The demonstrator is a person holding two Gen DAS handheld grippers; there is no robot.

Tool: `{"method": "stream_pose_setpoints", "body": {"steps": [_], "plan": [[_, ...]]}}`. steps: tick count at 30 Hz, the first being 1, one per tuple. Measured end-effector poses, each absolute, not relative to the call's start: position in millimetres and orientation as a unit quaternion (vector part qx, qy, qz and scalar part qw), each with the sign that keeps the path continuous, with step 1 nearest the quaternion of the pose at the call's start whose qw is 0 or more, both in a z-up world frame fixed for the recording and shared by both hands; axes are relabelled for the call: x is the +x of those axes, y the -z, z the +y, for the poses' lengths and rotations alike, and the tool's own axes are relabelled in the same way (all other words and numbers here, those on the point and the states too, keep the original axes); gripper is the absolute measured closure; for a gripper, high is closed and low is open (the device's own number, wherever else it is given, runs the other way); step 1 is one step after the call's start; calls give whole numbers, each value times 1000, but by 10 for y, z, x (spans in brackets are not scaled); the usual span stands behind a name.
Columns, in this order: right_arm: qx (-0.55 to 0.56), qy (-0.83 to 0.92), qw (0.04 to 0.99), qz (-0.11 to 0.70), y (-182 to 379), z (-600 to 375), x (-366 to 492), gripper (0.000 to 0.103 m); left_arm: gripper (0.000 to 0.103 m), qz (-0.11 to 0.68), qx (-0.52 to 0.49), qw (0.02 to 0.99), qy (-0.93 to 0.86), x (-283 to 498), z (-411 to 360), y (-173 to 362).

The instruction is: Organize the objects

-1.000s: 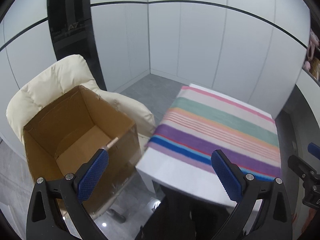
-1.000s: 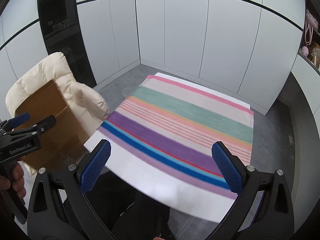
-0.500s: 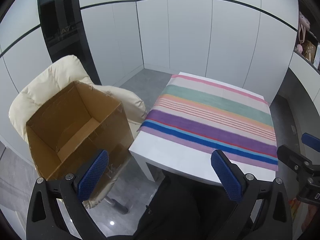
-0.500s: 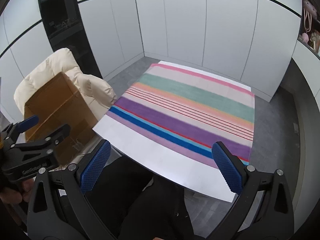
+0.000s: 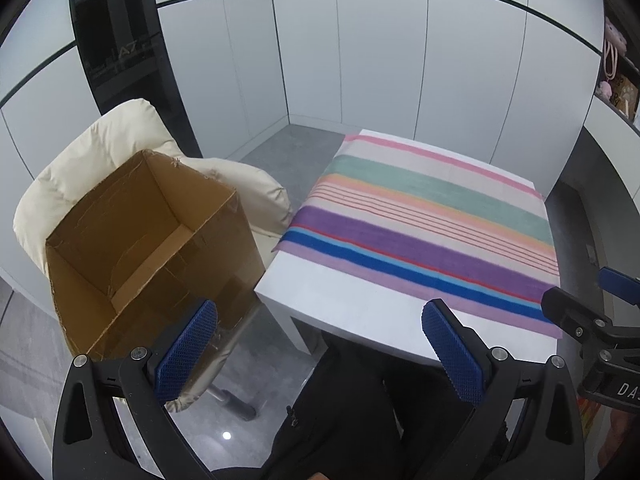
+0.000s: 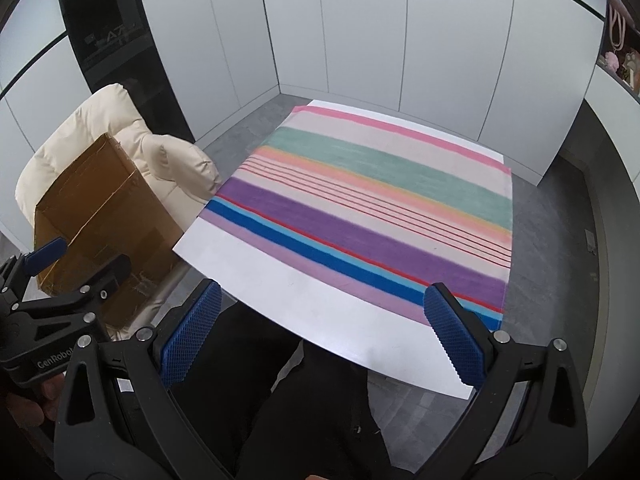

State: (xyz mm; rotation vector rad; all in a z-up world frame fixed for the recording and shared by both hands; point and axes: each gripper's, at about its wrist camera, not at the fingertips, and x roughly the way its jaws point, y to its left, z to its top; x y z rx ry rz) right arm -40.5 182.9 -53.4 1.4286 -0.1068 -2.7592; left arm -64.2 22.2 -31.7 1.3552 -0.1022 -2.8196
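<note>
An open brown cardboard box (image 5: 136, 248) sits on a cream padded chair (image 5: 100, 148) at the left; the part of its inside that I see is bare cardboard. To its right stands a white table (image 5: 360, 304) covered by a striped cloth (image 5: 432, 216) with nothing on it. My left gripper (image 5: 320, 346) hangs open and holds nothing, in front of the gap between box and table. My right gripper (image 6: 320, 334) is also open and holds nothing, above the table's near edge (image 6: 320, 316). The box (image 6: 100, 208) shows at the left of the right wrist view.
A person's dark-clothed lap (image 5: 348, 408) fills the space below both grippers, and a hand (image 6: 24, 404) holds the left tool. White wall panels and a black column (image 5: 120, 40) ring the room. Shelves with soft toys (image 5: 616, 80) are at the far right. Grey floor surrounds the table.
Both grippers have drawn back and risen from the box and table, so more of the table, floor and lap shows. Both stay open.
</note>
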Motion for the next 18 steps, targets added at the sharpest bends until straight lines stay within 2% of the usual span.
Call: {"method": "stream_pose_setpoints", "body": {"steps": [18], "plan": [[455,890,14,-21,529,1751,-414,1,0,-28,440,17,898,-630,204,354]]}}
